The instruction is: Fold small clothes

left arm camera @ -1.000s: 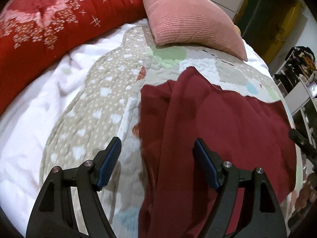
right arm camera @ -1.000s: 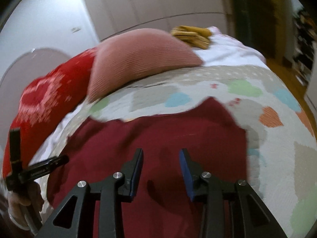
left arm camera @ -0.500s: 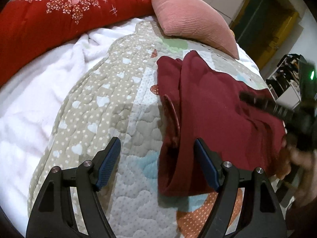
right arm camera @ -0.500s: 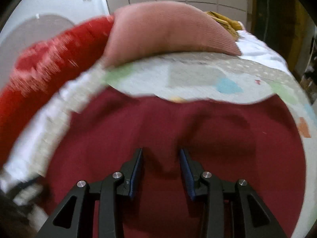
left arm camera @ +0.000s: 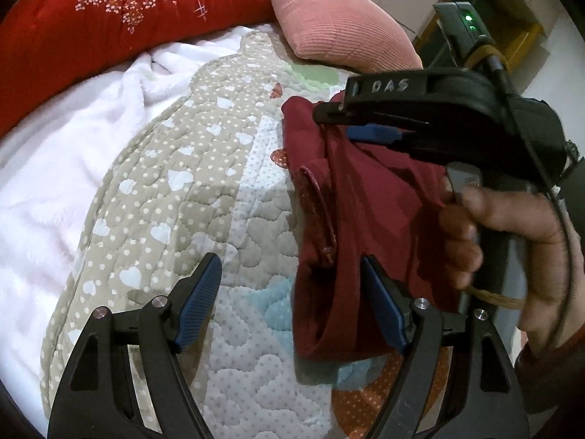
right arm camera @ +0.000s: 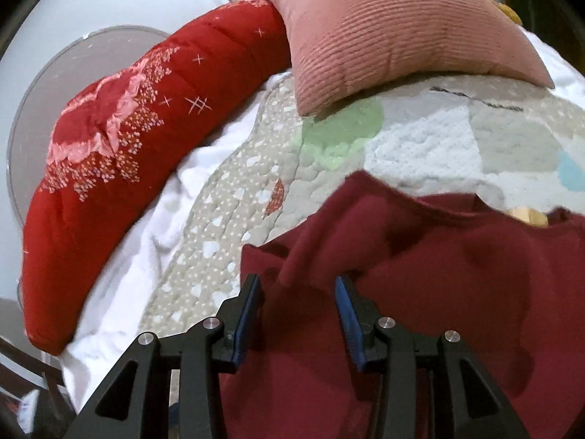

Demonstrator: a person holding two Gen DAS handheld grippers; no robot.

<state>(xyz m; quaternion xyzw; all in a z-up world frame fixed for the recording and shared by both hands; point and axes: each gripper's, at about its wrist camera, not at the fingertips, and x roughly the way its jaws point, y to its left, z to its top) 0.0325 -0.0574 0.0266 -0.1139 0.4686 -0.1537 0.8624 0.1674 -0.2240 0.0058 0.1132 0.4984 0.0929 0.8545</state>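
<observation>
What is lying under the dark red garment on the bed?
The dark red garment lies on a patterned quilt, which shows all around it. Whatever is directly beneath the cloth is covered and cannot be seen.

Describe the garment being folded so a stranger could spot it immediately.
Start at the pink ribbed pillow at the head of the bed. Come down the pastel patchwork quilt to the dark maroon garment lying rumpled on it. It is plain, unlike the brighter red flowered comforter alongside.

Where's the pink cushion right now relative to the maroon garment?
The pink cushion lies at the far end of the bed, beyond the maroon garment, its left corner against the red floral quilt. It rests on the patchwork bedspread.
</observation>
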